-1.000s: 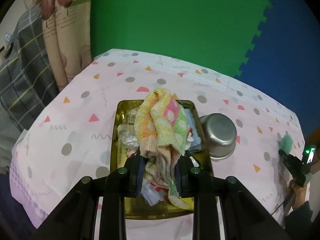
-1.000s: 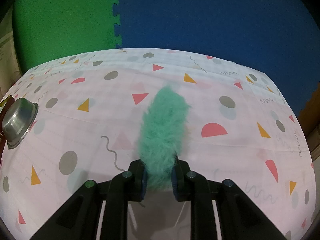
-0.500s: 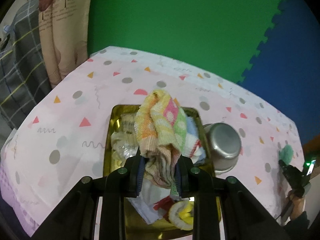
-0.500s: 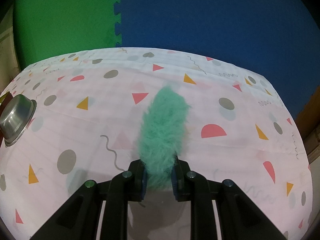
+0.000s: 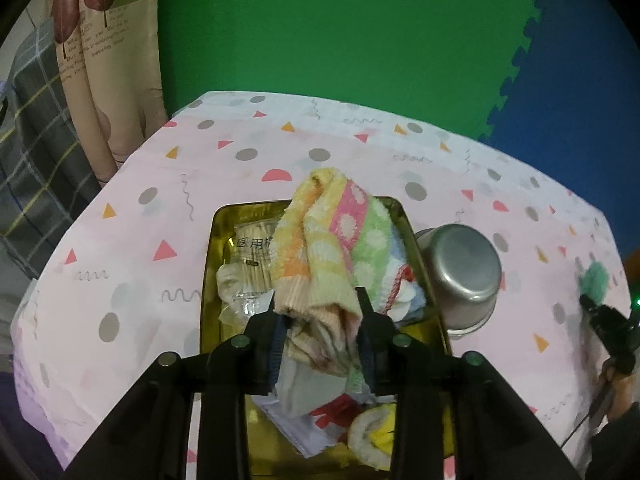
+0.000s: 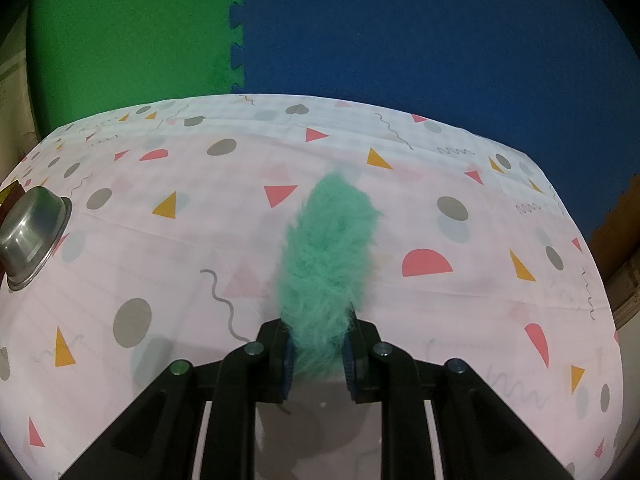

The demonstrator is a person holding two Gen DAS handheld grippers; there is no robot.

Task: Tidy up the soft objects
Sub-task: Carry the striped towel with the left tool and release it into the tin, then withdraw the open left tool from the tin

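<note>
A striped pastel towel (image 5: 328,240) stands bunched between the pads of my left gripper (image 5: 320,312), just above a gold tray (image 5: 208,264). The jaws are opening, and the towel still fills the gap and touches both pads. The tray holds a packet of cotton swabs (image 5: 252,256), a blue cloth (image 5: 408,292) and a yellow and white soft piece (image 5: 372,432). My right gripper (image 6: 320,332) is shut on a green fluffy thing (image 6: 328,248), which rests on the tablecloth. The same fluffy thing (image 5: 596,276) shows at the far right of the left wrist view.
An upturned steel bowl (image 5: 460,272) sits against the tray's right side, and the steel bowl (image 6: 28,232) lies far left of the right gripper. The patterned pink tablecloth (image 6: 440,184) ends at green and blue foam wall mats. A checked cloth (image 5: 32,160) hangs beyond the left edge.
The left gripper has sunk nearer the tray with the towel, so the tray looks larger, and its jaws stand slightly wider. The right gripper and the green fluffy thing have not moved.
</note>
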